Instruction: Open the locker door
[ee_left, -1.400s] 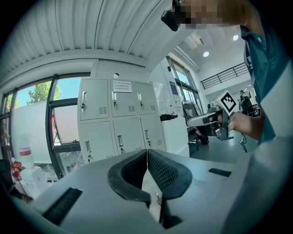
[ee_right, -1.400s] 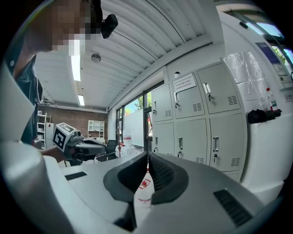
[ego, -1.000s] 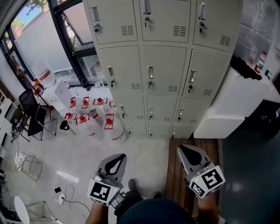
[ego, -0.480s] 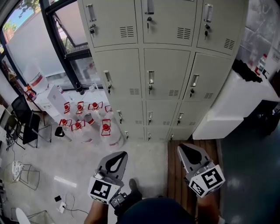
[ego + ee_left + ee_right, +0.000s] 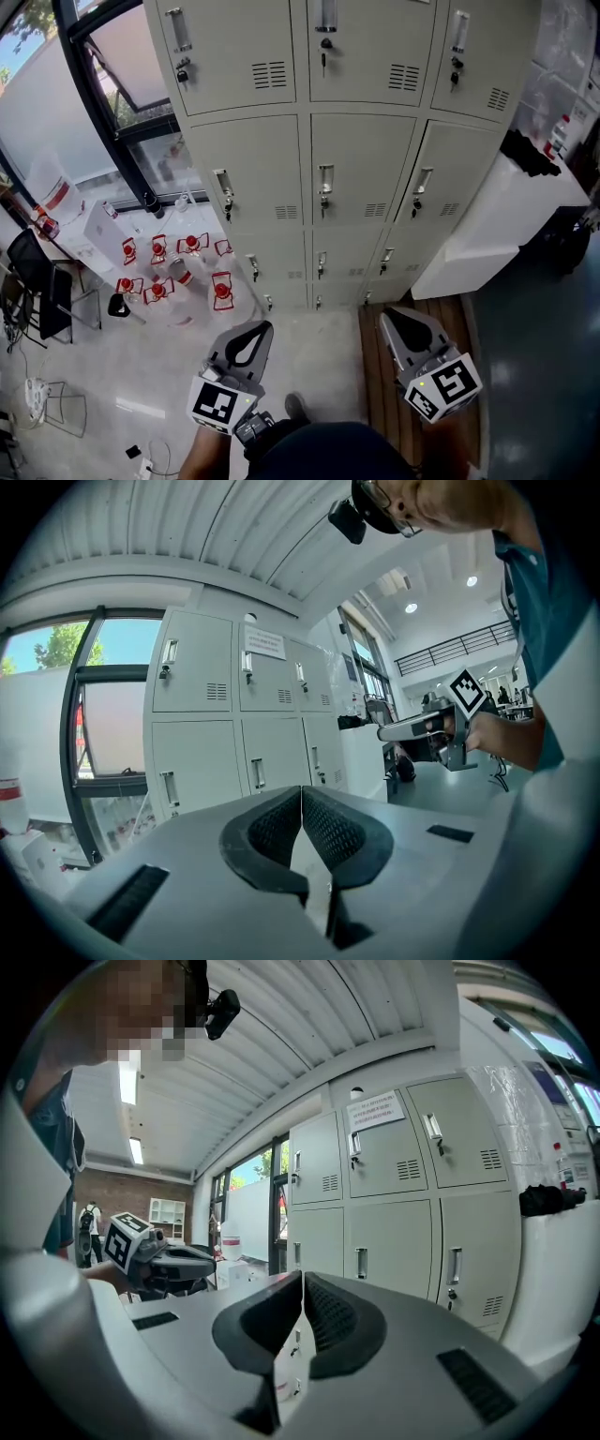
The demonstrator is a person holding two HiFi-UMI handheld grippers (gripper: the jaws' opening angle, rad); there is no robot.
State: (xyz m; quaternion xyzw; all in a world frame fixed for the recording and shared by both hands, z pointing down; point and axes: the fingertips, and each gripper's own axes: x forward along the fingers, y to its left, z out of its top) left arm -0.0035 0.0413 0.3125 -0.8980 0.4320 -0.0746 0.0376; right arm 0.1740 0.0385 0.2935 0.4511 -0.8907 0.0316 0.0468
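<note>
While both grippers hang low in front of the person, the pale grey steel locker bank [image 5: 361, 169] stands ahead, three columns wide and well apart from either tool. Every door in view is shut flush. Each has a vertical chrome pull handle [image 5: 325, 178] with a keyed lock under it and a small block of vent slots at lower right. White paper notice [image 5: 375, 1110] is stuck on a top door.

Left gripper [image 5: 249, 334]: jaws pressed together, nothing between them. Right gripper [image 5: 401, 323]: same, jaws together and empty.

Room: pale floor [image 5: 309, 347] lies open between grippers and lockers. Brown slatted wooden strip [image 5: 375, 375] runs along the floor under the right gripper up to the locker base.

Left edge of the bank sits by a black-framed window [image 5: 103, 112]. Clear plastic water jugs with red caps [image 5: 173, 272] cluster on the floor near the bottom-left doors. On the right edge, a white boxy cabinet [image 5: 487, 225] stands just beside the bank with a black bundle [image 5: 528, 150] on top. Black chair [image 5: 42, 281] is far left.
</note>
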